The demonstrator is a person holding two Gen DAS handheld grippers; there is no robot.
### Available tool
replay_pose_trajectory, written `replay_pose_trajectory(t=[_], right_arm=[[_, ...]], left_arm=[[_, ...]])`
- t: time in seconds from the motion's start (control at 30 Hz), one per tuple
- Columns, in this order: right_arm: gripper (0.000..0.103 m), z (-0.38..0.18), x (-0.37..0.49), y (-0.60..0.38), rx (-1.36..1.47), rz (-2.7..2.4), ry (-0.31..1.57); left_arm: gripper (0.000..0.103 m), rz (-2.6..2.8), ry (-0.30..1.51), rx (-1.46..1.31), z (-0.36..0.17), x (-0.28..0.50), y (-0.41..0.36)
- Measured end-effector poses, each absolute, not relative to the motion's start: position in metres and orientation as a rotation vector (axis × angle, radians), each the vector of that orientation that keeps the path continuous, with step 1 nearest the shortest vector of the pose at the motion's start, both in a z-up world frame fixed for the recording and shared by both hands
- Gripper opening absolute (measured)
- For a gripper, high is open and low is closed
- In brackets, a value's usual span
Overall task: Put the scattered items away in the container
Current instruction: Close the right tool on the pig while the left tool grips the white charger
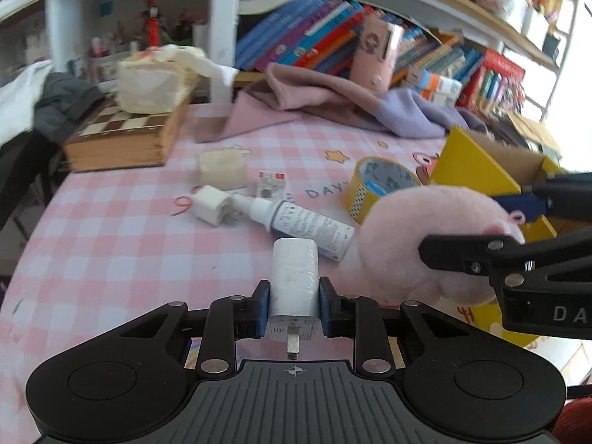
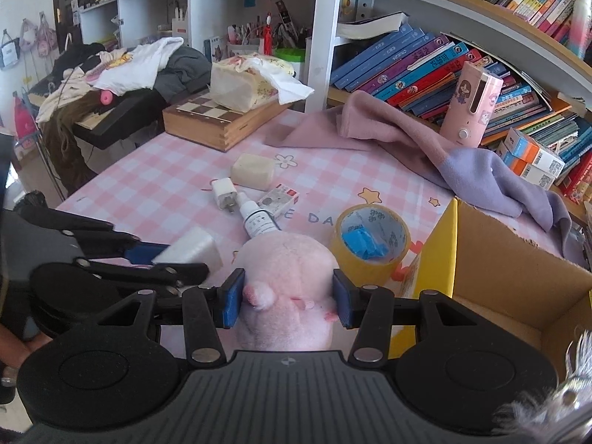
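My left gripper (image 1: 294, 305) is shut on a white charger plug (image 1: 295, 281), held above the pink checked tablecloth (image 1: 111, 229). My right gripper (image 2: 288, 303) is shut on a pink plush toy (image 2: 286, 259), which also shows at the right of the left wrist view as the plush (image 1: 414, 236). The yellow cardboard box (image 2: 510, 270) stands open at the right. On the cloth lie a second white plug (image 2: 224, 193), a dropper bottle (image 2: 257, 222), a small card pack (image 2: 277, 198), a cream block (image 2: 253, 171) and a yellow tape roll (image 2: 370, 240).
A wooden chess box (image 2: 222, 120) with a tissue pack on it sits at the back left. A pink and lilac cloth (image 2: 425, 148) and a pink bottle (image 2: 470, 105) lie before the bookshelf. Clothes pile on a chair at far left.
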State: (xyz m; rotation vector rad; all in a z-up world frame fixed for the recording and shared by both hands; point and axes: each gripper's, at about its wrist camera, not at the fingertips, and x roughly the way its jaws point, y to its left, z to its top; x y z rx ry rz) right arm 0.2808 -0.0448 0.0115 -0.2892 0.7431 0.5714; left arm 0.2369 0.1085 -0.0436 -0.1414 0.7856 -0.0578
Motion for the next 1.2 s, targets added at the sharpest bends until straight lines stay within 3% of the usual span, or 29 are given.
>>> replay_pose_trajectory(t=[0.6, 1.2], right_arm=[[0.046, 0.039, 0.188, -0.047, -0.238, 0.619, 0.705], [0.046, 0.036, 0.092, -0.072, -0.162, 0.552, 0.741]], left_arm=[[0.025, -0.029, 0.685, -0.315, 0.001, 0.119, 0.129], [0.025, -0.090, 0.691, -0.337, 0.003, 0.033, 0.118]])
